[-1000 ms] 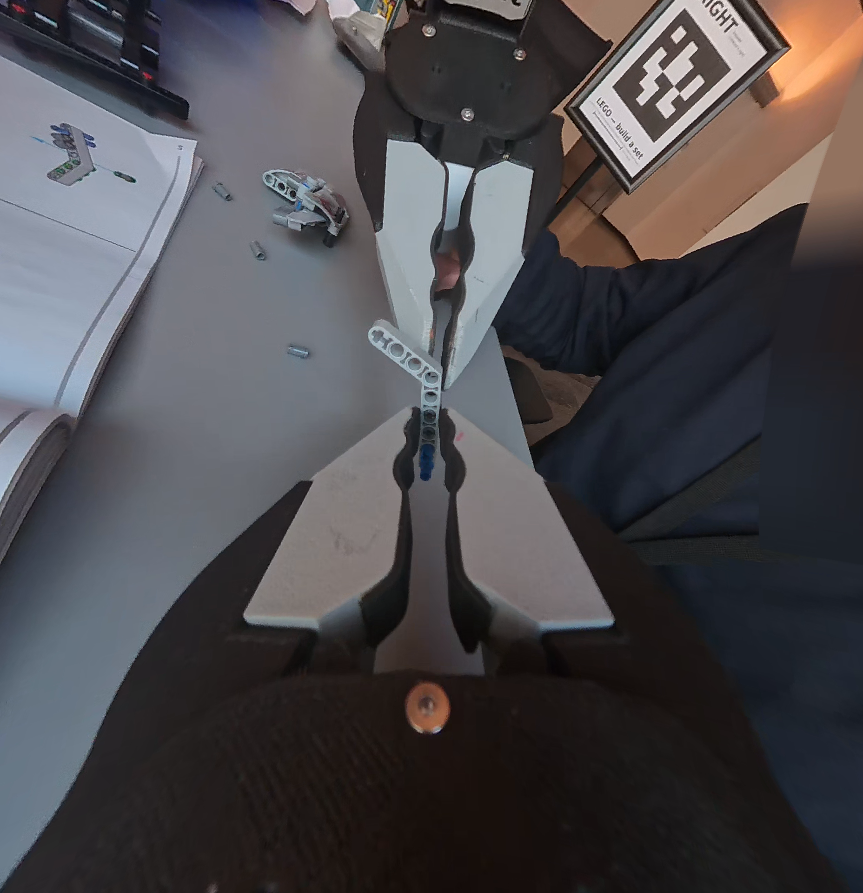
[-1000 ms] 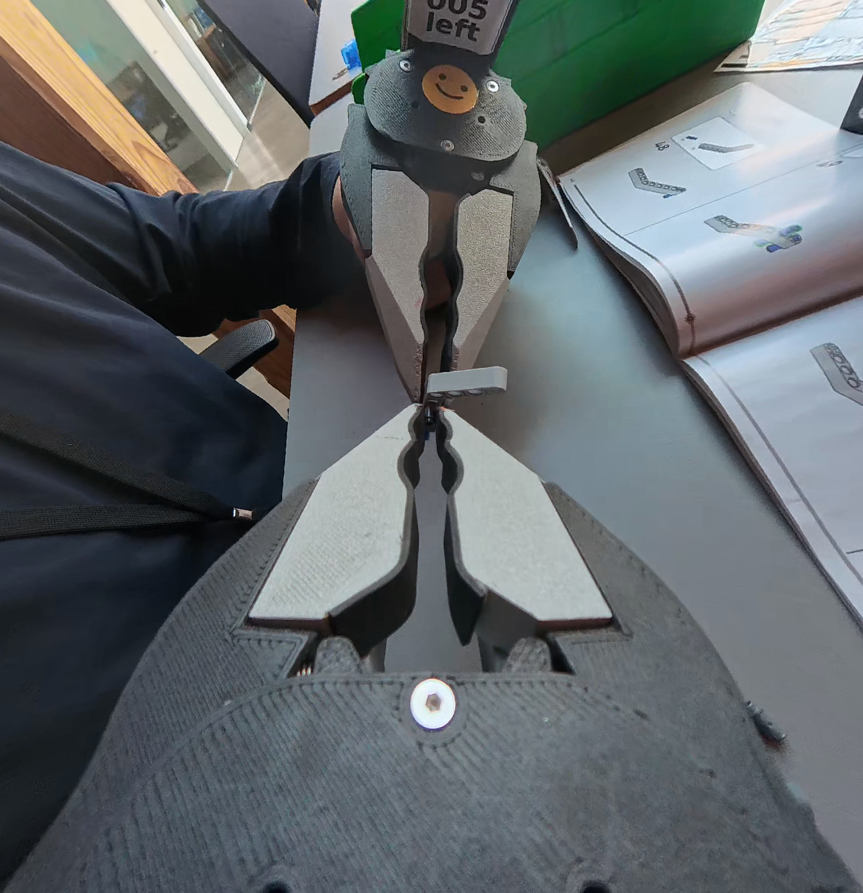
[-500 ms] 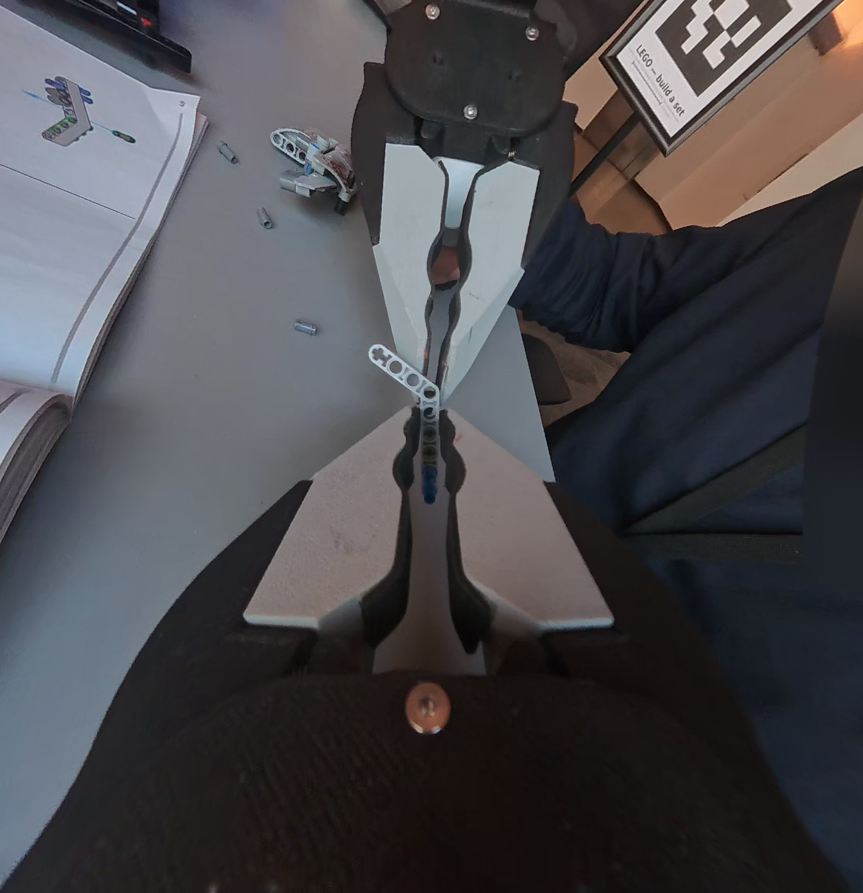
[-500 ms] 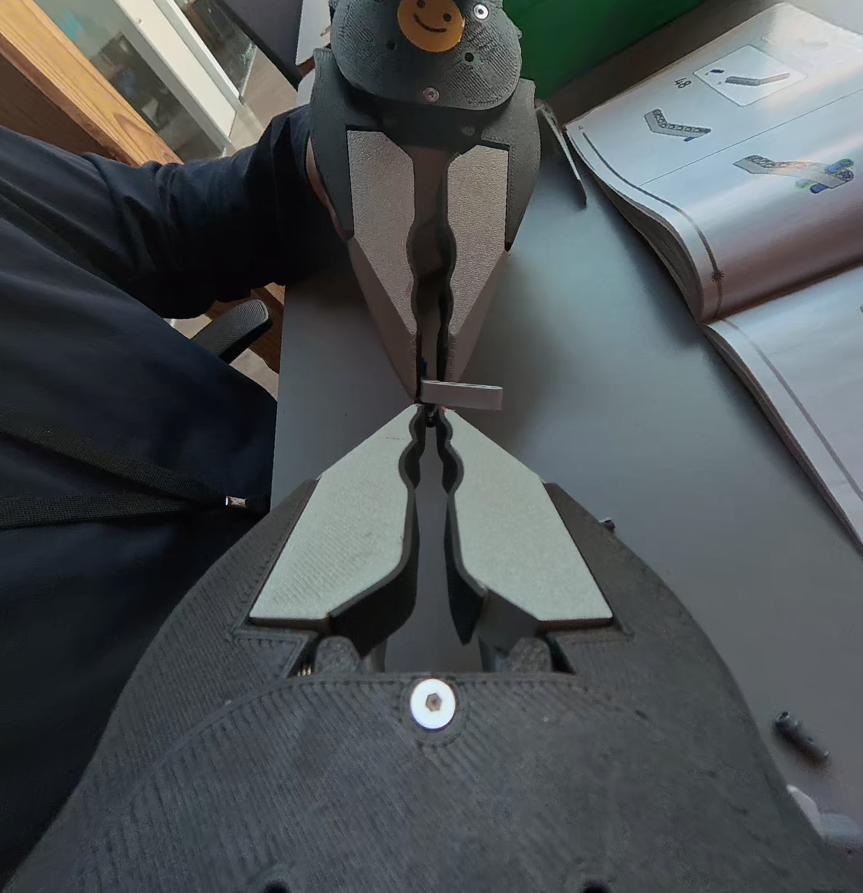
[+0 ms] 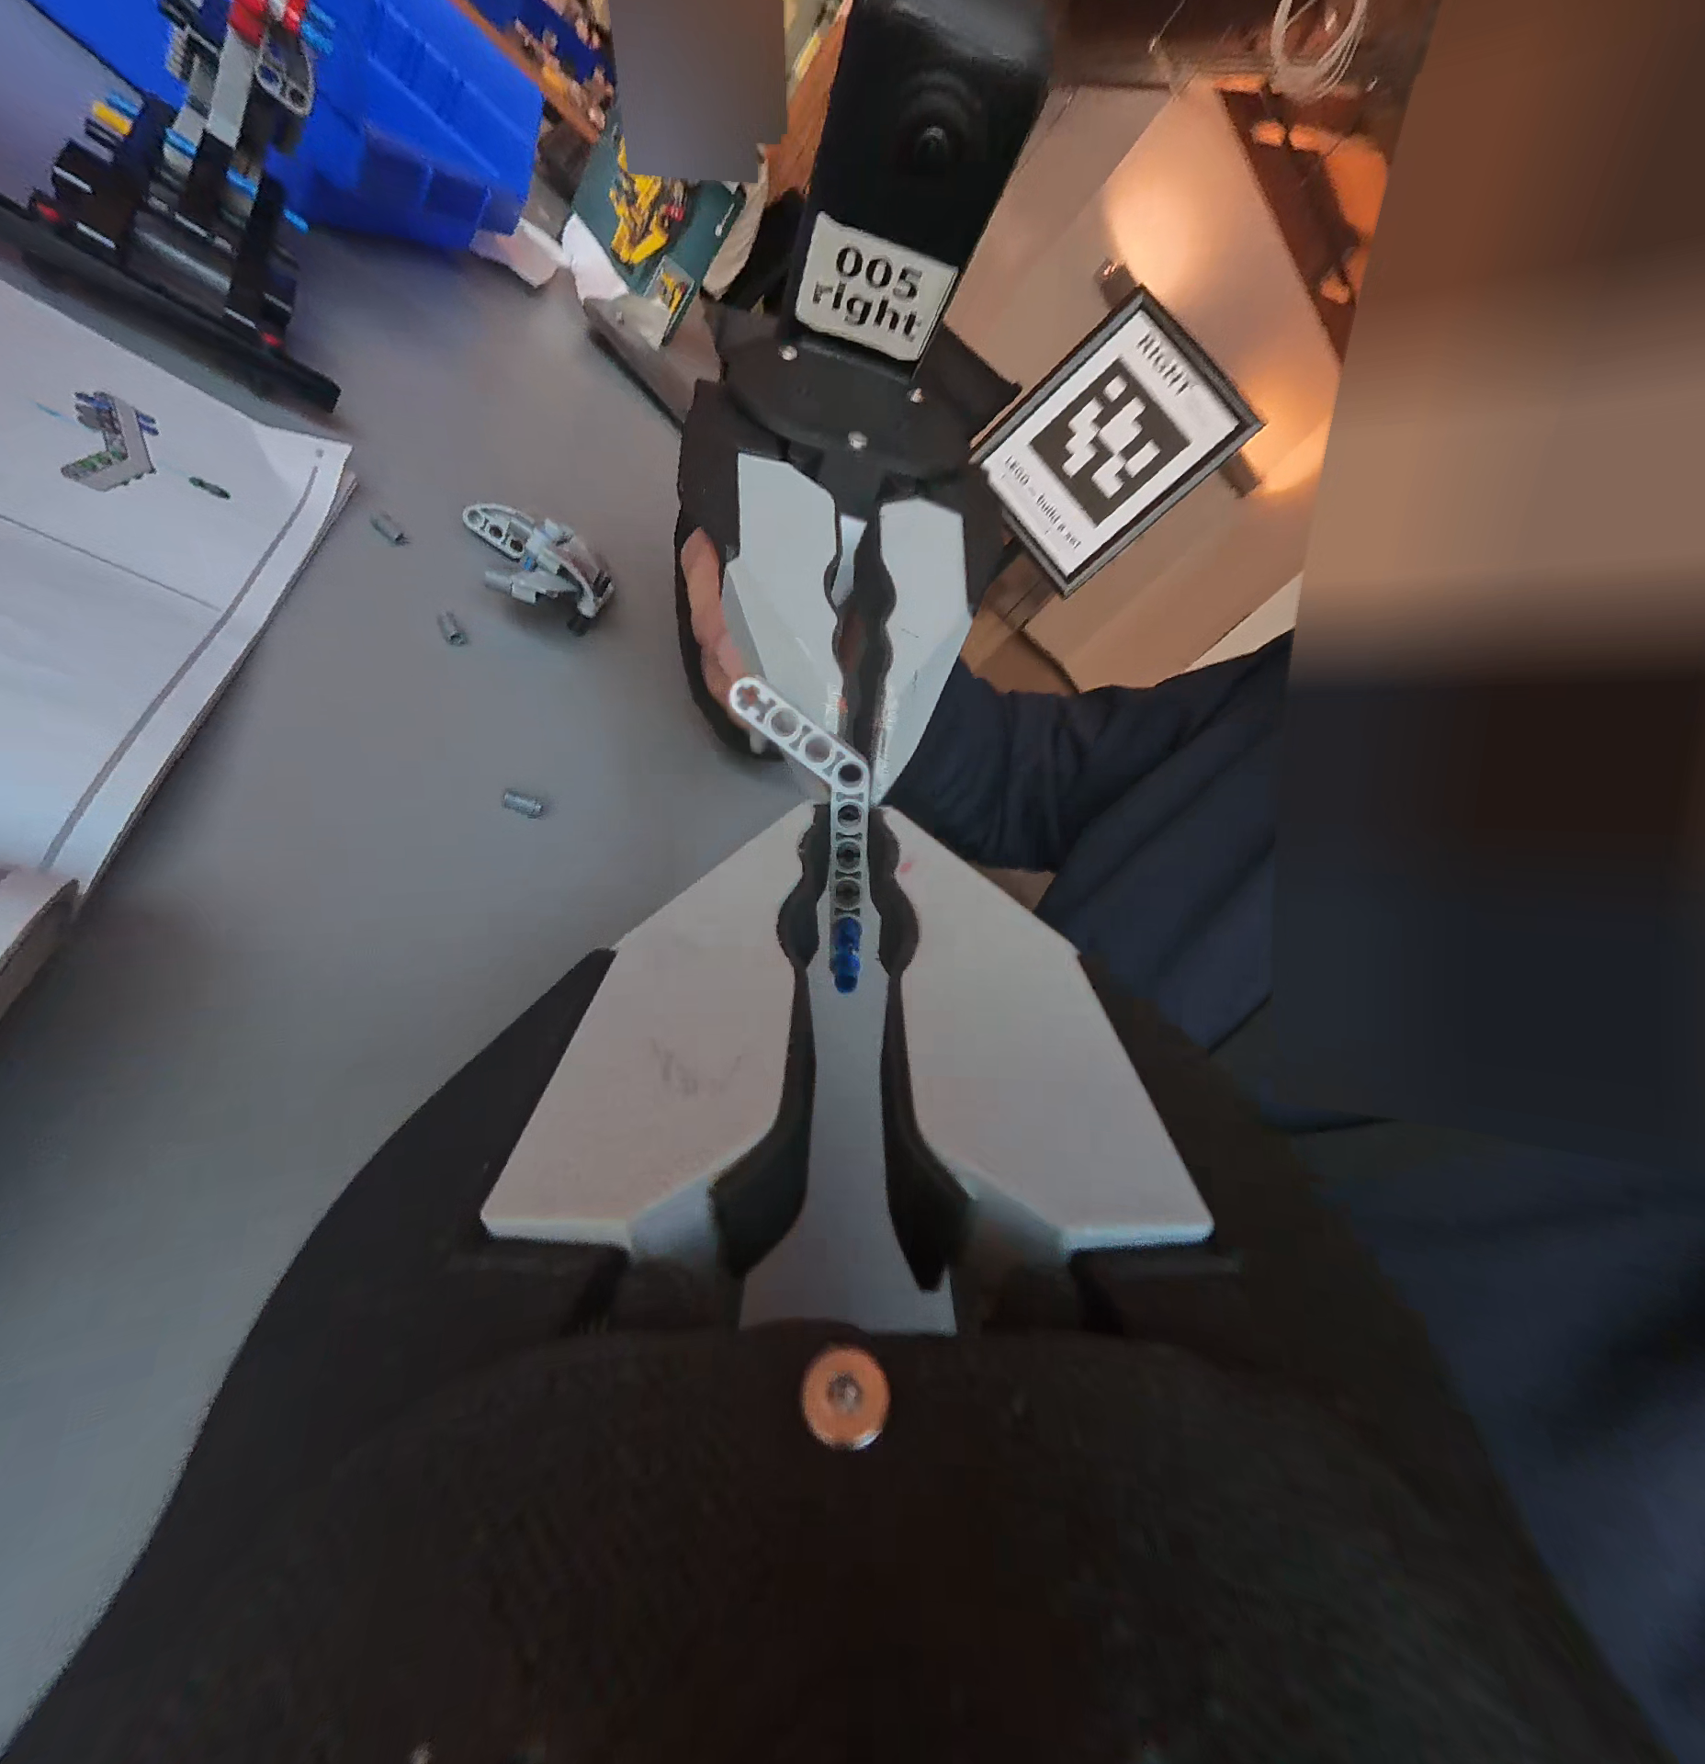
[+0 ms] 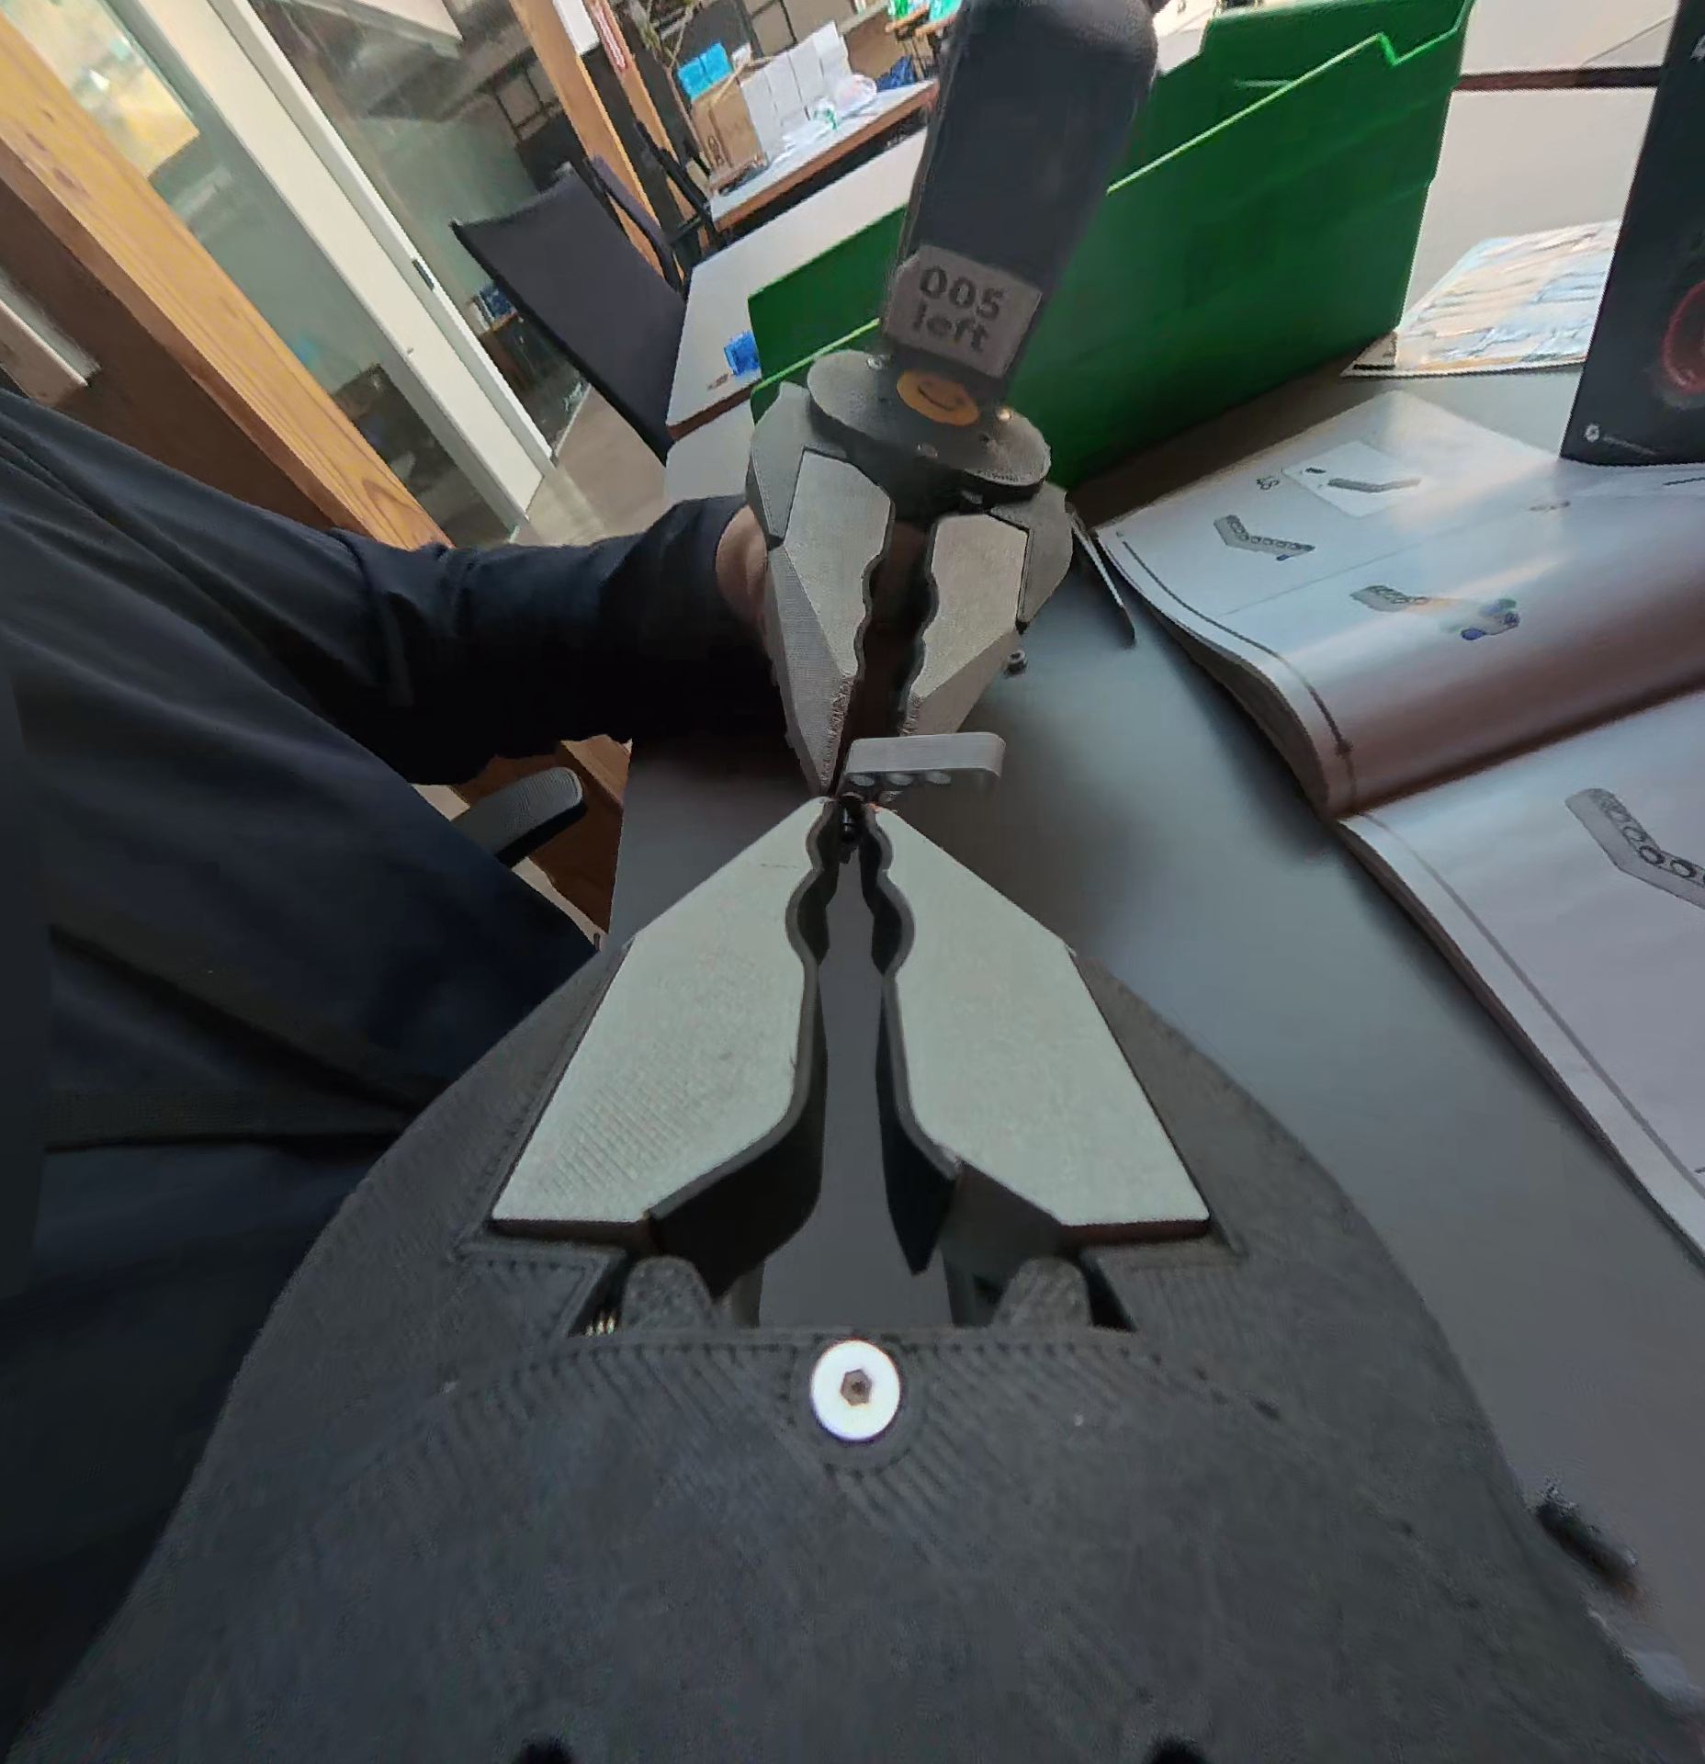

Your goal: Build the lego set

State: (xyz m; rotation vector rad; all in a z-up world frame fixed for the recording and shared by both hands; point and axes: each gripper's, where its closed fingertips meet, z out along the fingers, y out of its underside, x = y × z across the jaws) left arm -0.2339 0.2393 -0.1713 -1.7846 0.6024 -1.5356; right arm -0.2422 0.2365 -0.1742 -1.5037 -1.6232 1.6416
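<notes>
— State of your left gripper [image 5: 850, 811]?
— Jaws closed, clamped.
— Your right gripper [image 6: 844, 809]?
— Jaws nearly together, gripping a small black pin. Both grippers meet tip to tip, above the bench's near edge.

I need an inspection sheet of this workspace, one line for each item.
Surface: grey table.
Job's things: bent grey beam with blue pin; open instruction booklet; small sub-assembly; partly built model.
Clutter: loose pins; green bin; blue bin.
Grippers: left gripper shut on the beam; right gripper pinching a small dark piece at the beam.
Cables: nothing seen.
Surroundings: marker sign; chair.
</notes>
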